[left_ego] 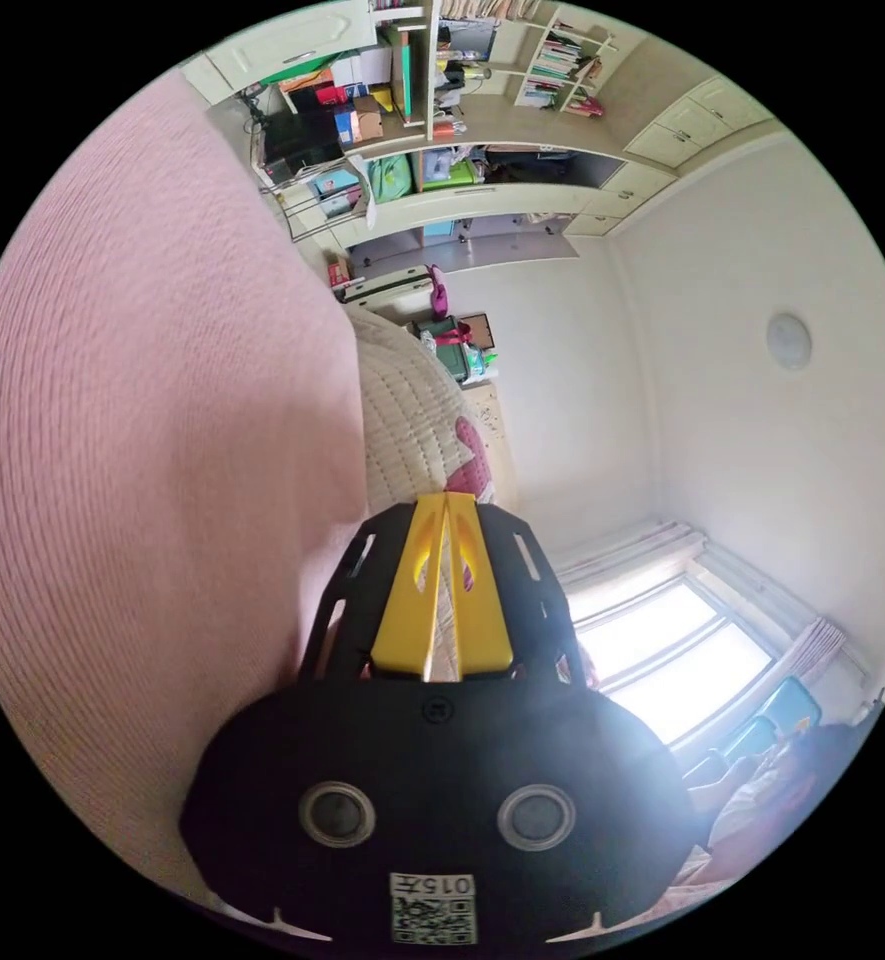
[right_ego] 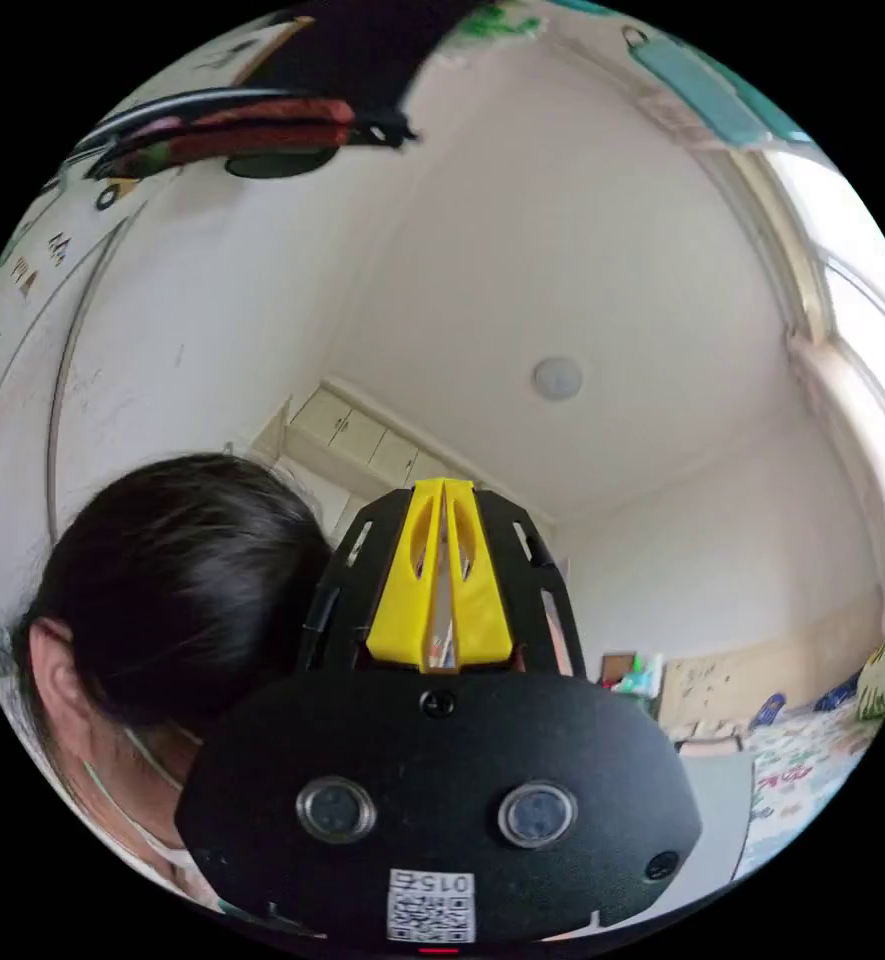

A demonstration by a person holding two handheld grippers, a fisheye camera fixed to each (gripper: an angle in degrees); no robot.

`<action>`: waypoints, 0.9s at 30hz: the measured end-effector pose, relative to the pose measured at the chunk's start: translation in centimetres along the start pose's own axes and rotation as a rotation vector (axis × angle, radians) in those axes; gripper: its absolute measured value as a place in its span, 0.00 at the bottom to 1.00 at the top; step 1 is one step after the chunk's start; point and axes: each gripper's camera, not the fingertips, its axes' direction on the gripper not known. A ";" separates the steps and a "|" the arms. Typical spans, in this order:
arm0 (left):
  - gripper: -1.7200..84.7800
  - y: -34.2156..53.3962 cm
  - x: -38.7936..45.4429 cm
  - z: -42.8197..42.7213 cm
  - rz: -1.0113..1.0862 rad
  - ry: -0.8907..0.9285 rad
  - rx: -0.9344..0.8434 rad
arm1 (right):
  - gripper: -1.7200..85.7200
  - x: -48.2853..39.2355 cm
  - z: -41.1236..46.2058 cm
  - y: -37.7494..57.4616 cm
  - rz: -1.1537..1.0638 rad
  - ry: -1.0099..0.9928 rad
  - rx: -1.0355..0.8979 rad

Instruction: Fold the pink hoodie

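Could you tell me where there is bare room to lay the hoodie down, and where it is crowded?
The quilted bed shows a bare patch between the pink hoodie and the left gripper, whose jaws are shut with nothing between them. The shelves beyond the bed are crowded.

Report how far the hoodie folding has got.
Nothing looks done yet: no folded edge is visible. In the left gripper view the pink hoodie spreads close beside the left gripper, whose yellow fingers are closed with no cloth visibly between them. The right gripper, also closed on nothing, points up toward the ceiling beside the person's head. The whole fold appears still to come.
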 end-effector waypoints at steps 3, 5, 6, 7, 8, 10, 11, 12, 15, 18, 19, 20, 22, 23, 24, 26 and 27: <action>0.01 1.8 -1.8 0.5 0.063 -0.029 0.013 | 0.01 -4.9 -3.4 0.7 -0.226 0.133 0.259; 0.01 3.3 -3.7 1.0 0.046 -0.025 0.024 | 0.01 -8.5 -4.0 2.7 -0.381 0.302 0.471; 0.01 3.6 -4.3 1.0 0.038 -0.019 0.020 | 0.01 -9.1 -3.8 3.2 -0.412 0.324 0.503; 0.01 4.2 -5.4 1.1 0.030 -0.004 0.013 | 0.01 -9.9 -3.1 4.1 -0.472 0.348 0.550; 0.01 4.9 -6.0 1.3 0.055 0.014 0.010 | 0.01 -10.4 -2.2 4.7 -0.514 0.365 0.574; 0.01 6.3 -6.4 1.8 0.121 0.042 -0.004 | 0.01 -10.2 -0.7 5.2 -0.534 0.376 0.593; 0.01 7.4 -6.3 2.4 0.173 0.041 -0.021 | 0.01 -9.8 0.5 5.4 -0.541 0.378 0.595; 0.01 8.0 -6.1 2.8 0.205 0.034 -0.033 | 0.01 -9.5 1.0 5.5 -0.541 0.380 0.595; 0.01 11.5 -3.6 5.2 0.429 -0.011 -0.105 | 0.01 -8.3 4.2 6.6 -0.562 0.402 0.592; 0.01 16.2 -0.5 7.8 0.681 -0.025 -0.160 | 0.01 -6.5 7.4 7.7 -0.582 0.432 0.589; 0.01 18.3 0.6 8.7 0.775 -0.004 -0.171 | 0.01 -5.4 8.6 8.0 -0.595 0.470 0.590; 0.01 20.5 1.3 9.4 0.869 0.037 -0.178 | 0.01 -4.0 9.5 8.1 -0.594 0.530 0.601; 0.01 23.7 2.0 10.3 0.988 0.123 -0.166 | 0.01 -1.3 10.5 7.9 -0.566 0.589 0.588; 0.01 25.6 2.0 10.9 1.032 0.174 -0.140 | 0.01 0.9 11.4 7.7 -0.556 0.604 0.532; 0.01 26.4 1.9 11.2 1.037 0.192 -0.130 | 0.01 2.2 12.1 7.6 -0.549 0.609 0.491; 0.01 29.0 1.8 13.2 1.052 0.248 -0.161 | 0.01 8.1 16.0 7.7 -0.511 0.660 0.274; 0.01 29.6 1.9 13.8 1.067 0.263 -0.185 | 0.01 9.9 17.2 7.9 -0.490 0.676 0.214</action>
